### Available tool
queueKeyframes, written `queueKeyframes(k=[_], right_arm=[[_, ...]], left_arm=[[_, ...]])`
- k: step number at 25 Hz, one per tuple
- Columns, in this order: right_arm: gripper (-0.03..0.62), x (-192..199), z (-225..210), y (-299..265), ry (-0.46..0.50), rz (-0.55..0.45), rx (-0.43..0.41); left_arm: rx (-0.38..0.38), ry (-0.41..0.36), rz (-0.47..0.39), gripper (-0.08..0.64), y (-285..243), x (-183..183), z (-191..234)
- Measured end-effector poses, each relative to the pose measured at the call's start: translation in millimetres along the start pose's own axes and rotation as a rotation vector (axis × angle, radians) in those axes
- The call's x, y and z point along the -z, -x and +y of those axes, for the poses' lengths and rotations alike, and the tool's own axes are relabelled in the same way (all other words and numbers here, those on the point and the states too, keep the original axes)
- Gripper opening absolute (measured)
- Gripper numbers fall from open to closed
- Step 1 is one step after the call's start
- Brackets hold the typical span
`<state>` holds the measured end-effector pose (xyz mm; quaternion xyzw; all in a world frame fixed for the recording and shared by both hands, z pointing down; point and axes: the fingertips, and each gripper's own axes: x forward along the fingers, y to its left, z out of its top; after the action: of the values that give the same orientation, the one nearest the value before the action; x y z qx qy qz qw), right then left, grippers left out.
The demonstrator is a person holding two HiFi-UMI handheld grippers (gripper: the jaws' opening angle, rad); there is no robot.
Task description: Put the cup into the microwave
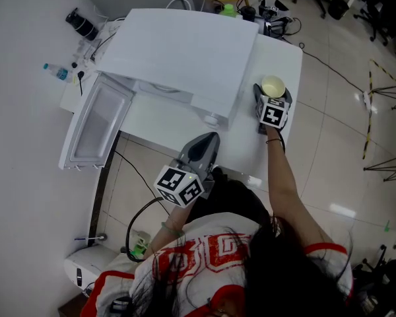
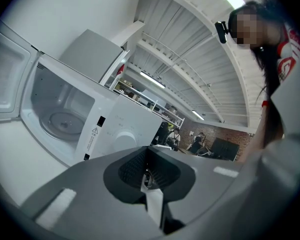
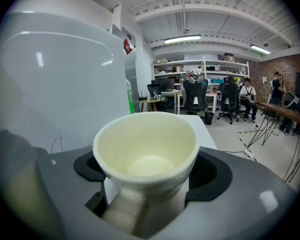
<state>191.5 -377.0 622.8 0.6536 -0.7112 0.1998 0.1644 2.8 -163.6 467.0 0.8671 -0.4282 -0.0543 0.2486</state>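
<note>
Head view: white table [image 1: 284, 55] carries the microwave [image 1: 185, 51], its door [image 1: 96, 127] swung open on the left. Left gripper [image 1: 210, 139] has jaws together, empty, in front of the oven. Right gripper [image 1: 273, 92] jaws wide around the cream cup [image 3: 146, 151], which stands upright on the table right of the microwave, outside it

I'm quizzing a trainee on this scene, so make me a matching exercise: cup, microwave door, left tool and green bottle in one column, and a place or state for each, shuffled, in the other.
Column one:
1 cup
2 microwave door
3 left tool
4 green bottle

Column two:
A jaws together, nothing between them
B behind the microwave
C between the jaws of the right tool
D swung open

Pairs: 1-C, 2-D, 3-A, 4-B
</note>
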Motion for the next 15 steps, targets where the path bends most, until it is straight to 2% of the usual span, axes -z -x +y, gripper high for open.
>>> queueKeyframes(k=[15], right_arm=[[0.459, 14, 21, 70, 0.056, -0.012, -0.12]], left_arm=[[-0.004, 0.002, -0.022, 0.0, 3, -11, -14]])
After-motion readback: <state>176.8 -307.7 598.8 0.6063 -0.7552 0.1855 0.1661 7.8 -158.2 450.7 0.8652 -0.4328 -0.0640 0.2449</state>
